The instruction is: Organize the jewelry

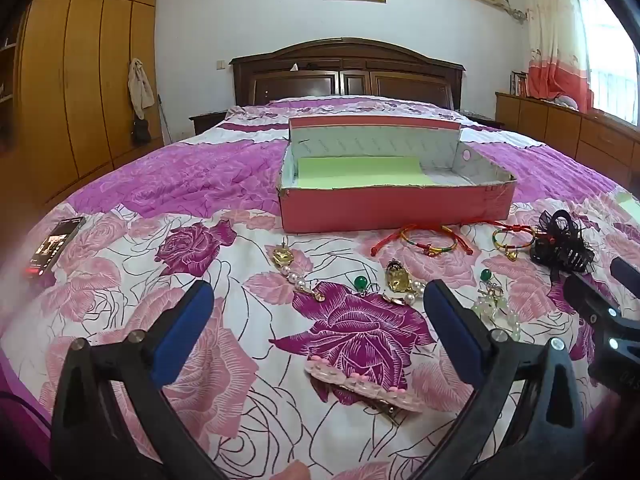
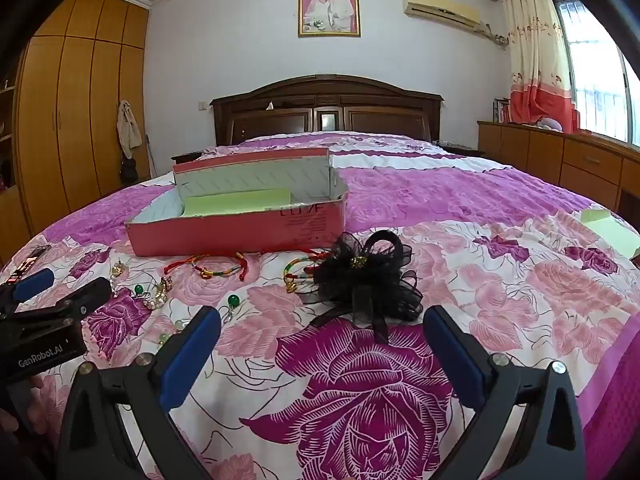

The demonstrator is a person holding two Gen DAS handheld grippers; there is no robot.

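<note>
A pink cardboard box [image 1: 396, 210] lined with green paper [image 1: 360, 172] stands open on the flowered bedspread. In front of it lie red cord bracelets [image 1: 428, 240], a gold-and-pearl earring [image 1: 294, 270], a gold brooch [image 1: 396, 280], green-bead earrings [image 1: 360, 282] and a pale bead piece [image 1: 496, 308]. A pink hair clip [image 1: 360, 384] lies just under my left gripper [image 1: 318, 286], which is open and empty. My right gripper [image 2: 322, 314] is open too, hovering just short of a black bow hair clip [image 2: 368, 280]. The box [image 2: 240, 232] sits to its upper left.
A phone [image 1: 54, 248] lies near the bed's left edge. A loose green sheet [image 2: 612, 224] rests at the far right of the bed. Behind are the dark headboard [image 2: 328, 108], a wardrobe on the left and low cabinets under the window on the right.
</note>
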